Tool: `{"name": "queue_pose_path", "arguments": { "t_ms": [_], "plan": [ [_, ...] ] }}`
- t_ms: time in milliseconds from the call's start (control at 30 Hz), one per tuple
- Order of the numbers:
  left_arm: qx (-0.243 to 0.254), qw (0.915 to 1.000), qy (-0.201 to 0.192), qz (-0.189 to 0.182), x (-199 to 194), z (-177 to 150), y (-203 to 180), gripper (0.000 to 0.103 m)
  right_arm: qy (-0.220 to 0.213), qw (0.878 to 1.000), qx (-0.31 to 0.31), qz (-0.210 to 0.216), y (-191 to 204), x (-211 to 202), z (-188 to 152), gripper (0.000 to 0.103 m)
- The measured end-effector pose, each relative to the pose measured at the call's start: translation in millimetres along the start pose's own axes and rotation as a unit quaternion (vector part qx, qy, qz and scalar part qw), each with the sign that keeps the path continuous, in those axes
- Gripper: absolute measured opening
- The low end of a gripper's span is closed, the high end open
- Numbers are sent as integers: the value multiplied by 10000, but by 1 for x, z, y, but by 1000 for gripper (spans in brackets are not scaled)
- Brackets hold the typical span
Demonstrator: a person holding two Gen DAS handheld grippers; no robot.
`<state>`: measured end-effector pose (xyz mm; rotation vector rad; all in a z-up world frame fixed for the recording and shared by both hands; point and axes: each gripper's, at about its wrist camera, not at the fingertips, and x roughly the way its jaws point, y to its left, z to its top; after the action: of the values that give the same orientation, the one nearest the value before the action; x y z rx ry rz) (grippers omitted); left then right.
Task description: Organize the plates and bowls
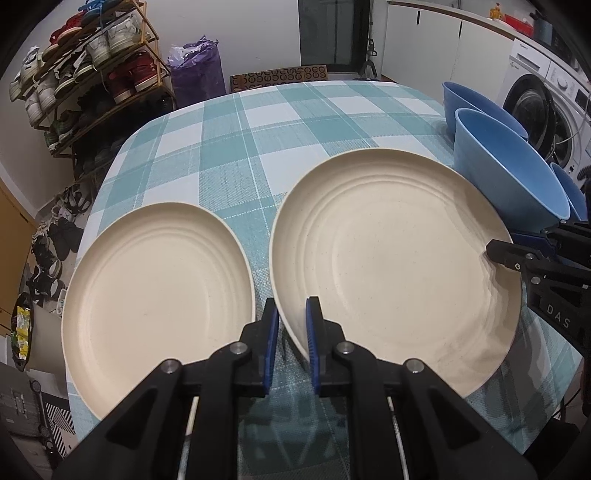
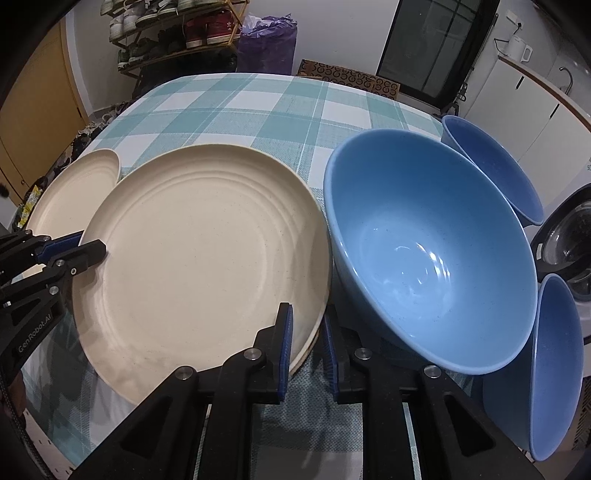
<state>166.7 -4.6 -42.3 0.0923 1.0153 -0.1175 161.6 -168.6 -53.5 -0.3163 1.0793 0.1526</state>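
plates and bowls sit on a table (image 1: 229, 122) covered in a teal and white checked cloth. from the left of the room: a shoe rack (image 1: 92, 66) packed with trainers against the wall, a purple bag (image 1: 197, 70) on the floor beside it, a patterned doormat (image 1: 279, 75) before a dark glass door (image 1: 328, 33), white cabinets (image 1: 443, 33), then a washing machine (image 1: 543, 107) on the far right.

on the cloth, the left plate (image 1: 155, 291) lies flat near the table's left edge, cream coloured with faint concentric ridges. just beside it, the larger-looking cream plate (image 1: 391, 266), ridged the same way and lightly speckled, is tilted with its left rim raised off the cloth; in the right wrist view a second cream rim shows under its right edge. the left gripper (image 1: 291, 332) has its blue-padded jaws nearly together, pinching that plate's left rim. the right gripper (image 2: 306, 343) has its jaws close together at the plate's right rim; i cannot tell whether the pads press on it.

right of the plate stands a glossy blue bowl (image 2: 428, 251), close against it. a second blue bowl (image 2: 491, 166) is behind it, and a third blue bowl (image 2: 550, 369) is near the right edge.
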Motion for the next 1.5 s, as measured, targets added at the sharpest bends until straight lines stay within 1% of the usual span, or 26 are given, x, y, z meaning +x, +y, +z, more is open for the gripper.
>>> {"name": "queue_pose_path", "arguments": {
  "t_ms": [167, 400, 633, 733, 800, 933, 967, 1033, 1067, 1167, 1200, 1233, 1267, 1300, 1400, 1433, 1500],
  "plan": [
    [28, 10000, -12, 24, 1, 0, -1, 12, 4, 10000, -20, -18, -1, 0, -1, 16],
    [142, 9998, -52, 110, 1, -1, -3, 12, -20, 9995, -203, -244, 4, 2, -4, 16],
    [183, 9997, -80, 170, 3, -3, -5, 13, -44, 9990, -274, -345, 8, 2, -3, 16],
    [212, 9996, -87, 176, 3, -4, -8, 20, -74, 9987, -330, -385, 10, 1, -4, 19],
    [231, 9995, -93, 199, 3, -4, -10, 21, -92, 9983, -393, -431, 12, 1, -5, 20],
    [181, 9998, -59, 98, 5, -4, -10, 29, -123, 9987, -363, -330, 10, -1, -6, 22],
    [167, 9998, -59, 88, 5, -4, -10, 34, -140, 9988, -359, -285, 9, -2, -6, 23],
    [120, 9999, -87, 75, 3, -4, -9, 40, -163, 9990, -351, -216, 9, -4, -6, 24],
    [101, 9999, -98, 47, 3, -3, -8, 41, -177, 9990, -356, -193, 9, -5, -6, 26],
    [36, 9999, -159, -31, -2, -2, -5, 42, -257, 9989, -355, -159, 9, -9, -5, 36],
    [-8, 9998, -190, -41, -5, -3, -4, 44, -287, 9989, -336, -128, 9, -11, -4, 38],
    [-32, 9998, -220, -7, -7, -3, -3, 46, -325, 9989, -324, -81, 8, -13, -3, 38],
    [-44, 9997, -258, 21, -10, -3, -3, 46, -354, 9988, -325, -46, 8, -15, -3, 40],
    [-60, 9995, -293, 36, -13, -4, -1, 46, -395, 9987, -322, 7, 9, -18, -2, 46],
    [-178, 9991, -393, 33, -23, -6, 5, 47, -614, 9973, -284, 270, 9, -29, 0, 55],
    [-223, 9989, -414, 42, -25, -7, 7, 47, -683, 9965, -273, 400, 9, -32, 1, 56],
    [-297, 9986, -439, 79, -29, -8, 12, 47, -782, 9944, -245, 662, 10, -37, 3, 64]
  ]
}}
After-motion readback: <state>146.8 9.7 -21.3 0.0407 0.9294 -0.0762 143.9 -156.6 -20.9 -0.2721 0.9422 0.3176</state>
